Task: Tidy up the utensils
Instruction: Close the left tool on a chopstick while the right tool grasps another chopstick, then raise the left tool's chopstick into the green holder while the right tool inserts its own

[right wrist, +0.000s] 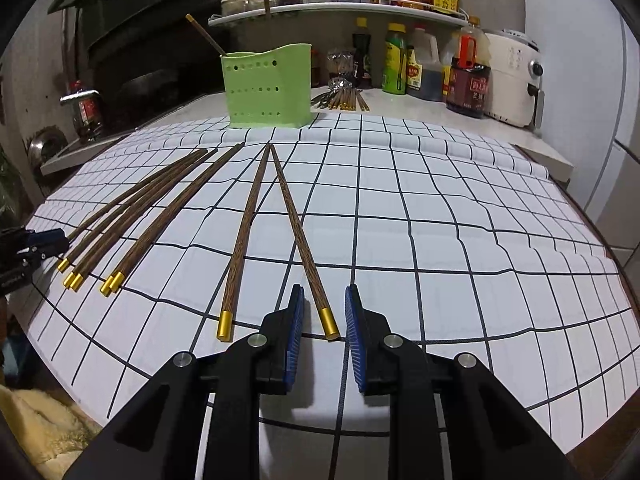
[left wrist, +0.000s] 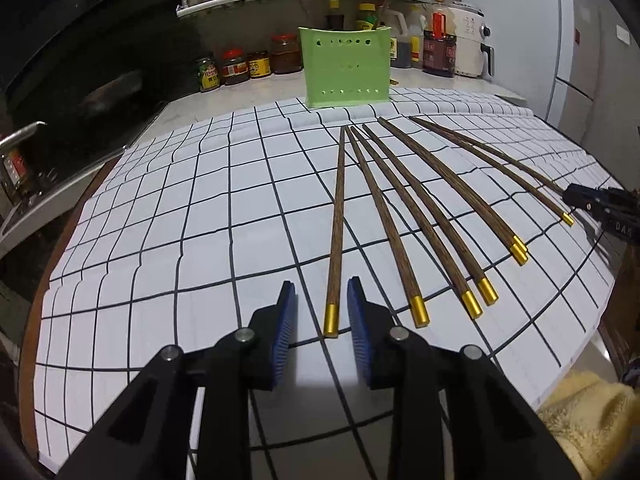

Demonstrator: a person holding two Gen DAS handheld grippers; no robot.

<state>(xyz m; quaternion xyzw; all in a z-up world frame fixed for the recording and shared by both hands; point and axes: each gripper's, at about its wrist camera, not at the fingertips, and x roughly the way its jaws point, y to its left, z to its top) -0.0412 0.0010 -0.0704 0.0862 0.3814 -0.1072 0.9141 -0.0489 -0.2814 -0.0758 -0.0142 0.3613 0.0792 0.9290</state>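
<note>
Several brown wooden chopsticks with gold ends lie fanned on a white grid-patterned mat (left wrist: 160, 240). A green perforated holder (left wrist: 345, 66) stands at the mat's far edge with two chopsticks in it; it also shows in the right wrist view (right wrist: 269, 86). My left gripper (left wrist: 322, 300) is open, its blue pads either side of the gold end of the leftmost chopstick (left wrist: 335, 232). My right gripper (right wrist: 325, 306) is open, straddling the gold end of the rightmost chopstick (right wrist: 298, 236). The right gripper shows at the left view's right edge (left wrist: 600, 206).
Sauce bottles and jars (right wrist: 432, 64) line the counter and shelf behind the holder. A white air fryer (right wrist: 512, 78) stands at the back right. More utensils (right wrist: 344, 98) lie behind the holder. A stove with a pot (left wrist: 112, 92) is on the left. A yellow cloth (left wrist: 592, 420) lies by the mat.
</note>
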